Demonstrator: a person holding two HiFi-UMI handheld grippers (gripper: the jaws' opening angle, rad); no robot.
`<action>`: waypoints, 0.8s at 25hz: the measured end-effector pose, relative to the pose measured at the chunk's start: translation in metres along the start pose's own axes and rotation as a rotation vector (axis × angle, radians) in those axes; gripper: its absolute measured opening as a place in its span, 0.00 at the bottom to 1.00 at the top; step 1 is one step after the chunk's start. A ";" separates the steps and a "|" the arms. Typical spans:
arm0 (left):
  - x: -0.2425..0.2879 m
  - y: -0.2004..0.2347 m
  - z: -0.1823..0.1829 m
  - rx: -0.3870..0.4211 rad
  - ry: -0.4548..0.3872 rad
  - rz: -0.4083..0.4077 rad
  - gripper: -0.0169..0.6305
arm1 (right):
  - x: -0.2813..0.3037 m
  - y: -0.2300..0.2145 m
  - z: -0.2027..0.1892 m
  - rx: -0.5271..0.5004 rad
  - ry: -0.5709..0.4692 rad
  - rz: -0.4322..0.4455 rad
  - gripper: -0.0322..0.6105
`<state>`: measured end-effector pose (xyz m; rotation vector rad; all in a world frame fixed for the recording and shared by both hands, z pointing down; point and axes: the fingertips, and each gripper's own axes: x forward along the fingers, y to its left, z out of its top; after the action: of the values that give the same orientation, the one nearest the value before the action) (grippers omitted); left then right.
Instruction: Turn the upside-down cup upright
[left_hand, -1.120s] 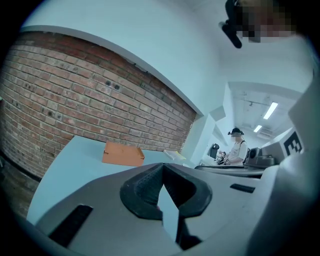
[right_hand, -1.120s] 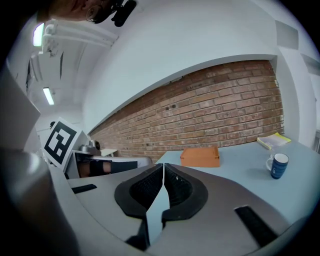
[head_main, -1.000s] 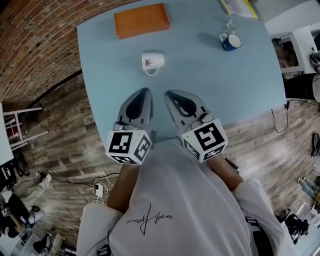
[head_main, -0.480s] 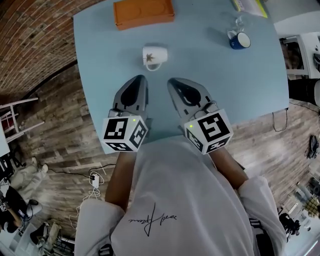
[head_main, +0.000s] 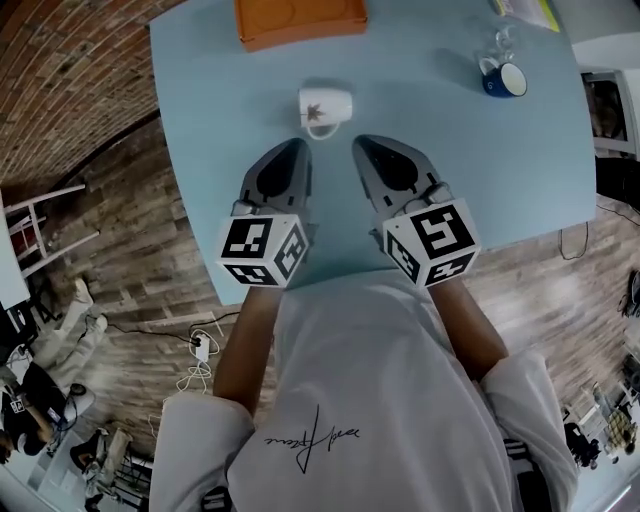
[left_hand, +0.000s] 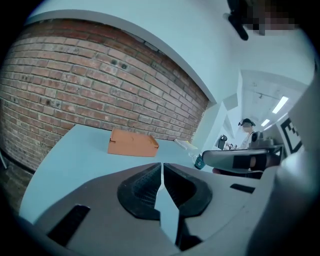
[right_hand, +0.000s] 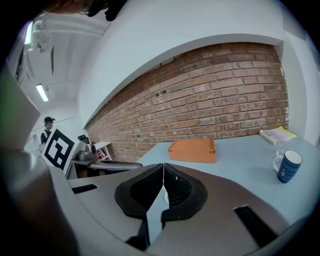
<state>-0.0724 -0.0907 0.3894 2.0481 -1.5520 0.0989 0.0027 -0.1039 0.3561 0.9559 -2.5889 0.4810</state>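
Note:
A white cup (head_main: 325, 104) with a small leaf print stands mouth-down on the light blue table (head_main: 215, 150), its handle turned towards me. My left gripper (head_main: 301, 144) is just short of the cup on its near left. My right gripper (head_main: 357, 140) is just short of it on the near right. Neither touches the cup. In the left gripper view the jaws (left_hand: 161, 165) are shut with nothing between them. In the right gripper view the jaws (right_hand: 163, 166) are also shut and hold nothing. The jaws hide most of the cup in both gripper views.
An orange box (head_main: 300, 20) lies at the table's far edge, also seen as the box (left_hand: 132, 144) and the box (right_hand: 192, 150). A blue mug (head_main: 506, 79) and a clear glass (head_main: 503, 45) stand far right, near a yellow book (right_hand: 277, 134). A brick wall lies beyond.
Both grippers have moved forward over the table and lower, closing the distance to the white cup. Both stay shut. The cup has not moved.

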 end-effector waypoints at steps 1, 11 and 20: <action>0.003 0.002 -0.001 0.001 0.006 -0.002 0.04 | 0.003 -0.003 -0.001 0.004 0.005 -0.004 0.08; 0.022 0.026 -0.012 -0.011 0.062 0.011 0.04 | 0.020 -0.017 -0.007 0.036 0.023 -0.006 0.08; 0.037 0.035 -0.021 -0.037 0.091 -0.011 0.04 | 0.029 -0.019 -0.018 0.047 0.058 -0.006 0.08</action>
<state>-0.0868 -0.1189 0.4343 1.9951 -1.4765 0.1560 -0.0021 -0.1260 0.3880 0.9505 -2.5325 0.5615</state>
